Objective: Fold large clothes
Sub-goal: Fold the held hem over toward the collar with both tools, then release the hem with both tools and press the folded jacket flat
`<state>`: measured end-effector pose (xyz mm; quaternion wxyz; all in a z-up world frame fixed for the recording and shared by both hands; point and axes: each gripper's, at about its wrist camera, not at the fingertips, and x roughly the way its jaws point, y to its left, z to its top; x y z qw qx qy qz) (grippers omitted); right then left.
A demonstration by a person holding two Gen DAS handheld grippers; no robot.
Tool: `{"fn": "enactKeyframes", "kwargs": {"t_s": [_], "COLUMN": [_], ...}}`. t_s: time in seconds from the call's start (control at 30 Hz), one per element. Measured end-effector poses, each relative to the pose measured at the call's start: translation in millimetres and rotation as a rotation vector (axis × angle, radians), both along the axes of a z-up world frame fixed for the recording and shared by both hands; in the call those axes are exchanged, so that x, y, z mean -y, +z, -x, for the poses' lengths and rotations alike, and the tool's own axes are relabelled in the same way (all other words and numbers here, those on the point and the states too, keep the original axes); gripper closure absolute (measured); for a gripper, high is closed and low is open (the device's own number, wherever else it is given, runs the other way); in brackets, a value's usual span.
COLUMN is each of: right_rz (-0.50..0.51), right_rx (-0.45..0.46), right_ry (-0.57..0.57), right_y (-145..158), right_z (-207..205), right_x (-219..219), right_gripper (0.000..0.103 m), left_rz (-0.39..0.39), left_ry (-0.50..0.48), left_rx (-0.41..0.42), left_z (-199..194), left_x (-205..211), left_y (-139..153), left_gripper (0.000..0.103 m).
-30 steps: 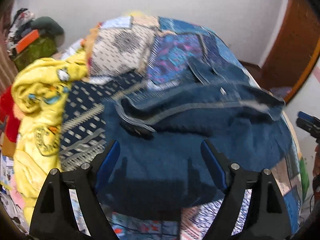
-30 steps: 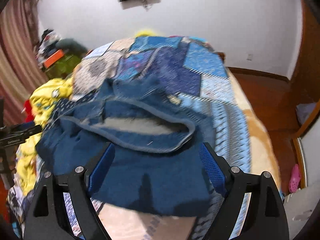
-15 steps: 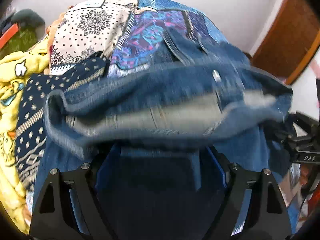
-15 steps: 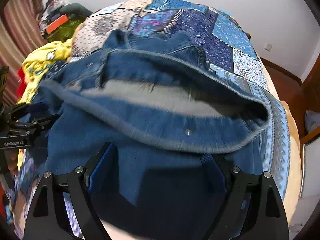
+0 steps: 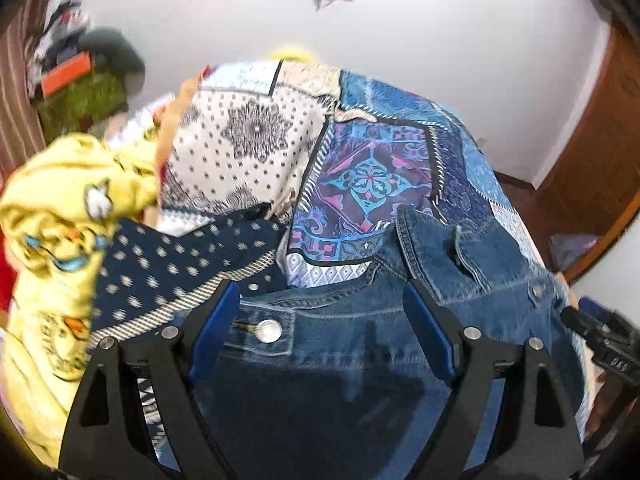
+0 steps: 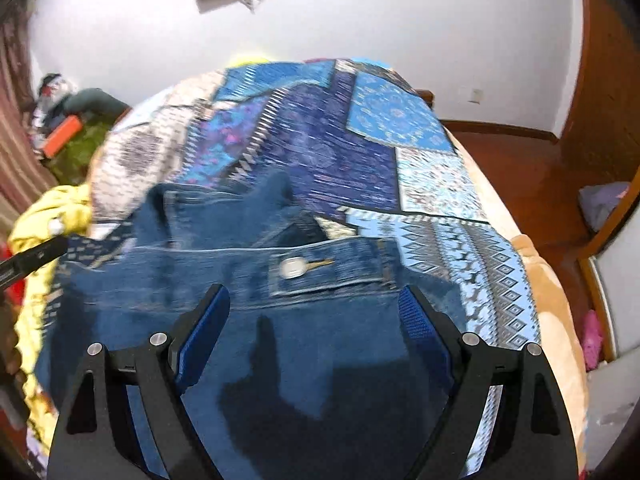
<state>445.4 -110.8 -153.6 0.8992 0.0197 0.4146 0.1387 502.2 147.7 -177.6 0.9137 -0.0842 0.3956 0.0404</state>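
The left tongs are wide open. Their two blue pads stand far apart and press on nothing. Under them lies a blue denim jacket. A shiny metal button on the jacket's band sits just inside the left pad. The jacket's collar and a pocket flap stick up past the right pad.

The right tongs are wide open too. Their blue pads hold nothing. The same jacket lies under them, with a button on its band just ahead of the tips. This view is a little blurry, so small parts are hard to see.

The jacket is spread on a bed, on top of a patchwork blanket with blue, purple and white squares. In the right view the blanket runs far back toward the white wall.

To the left of the jacket lies a dark blue cloth with small dots. Next to it is a heap of yellow cloth with cartoon pictures on it. The dotted cloth touches the jacket's edge.

At the right edge of the left view you can see the black tip of the other tongs. At the left edge of the right view, a black tip pokes in as well.

A brown wooden door stands off to the right.
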Motion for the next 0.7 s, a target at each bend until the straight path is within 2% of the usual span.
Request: {"fn": "enactKeyframes", "kwargs": {"t_s": [0.17, 0.33, 0.5, 0.7], "right_rz": [-0.032, 0.001, 0.067, 0.088], "right_rx": [0.004, -0.058, -0.142, -0.148], "right_ry": [0.14, 0.229, 0.2, 0.096], "right_y": [7, -16, -44, -49], "right_z": [33, 55, 65, 81], "right_x": [-31, -52, -35, 20], "right_gripper": [0.019, 0.019, 0.019, 0.018], "left_rz": [-0.04, -0.032, -0.054, -0.056], "left_ry": [-0.105, -0.171, -0.15, -0.052], "left_rx": [-0.054, -0.122, -0.21, -0.187], "left_z": [35, 67, 91, 128], "left_x": [16, 35, 33, -2], "left_y": [-7, -33, -69, -82], "left_gripper": [0.019, 0.019, 0.019, 0.018]}}
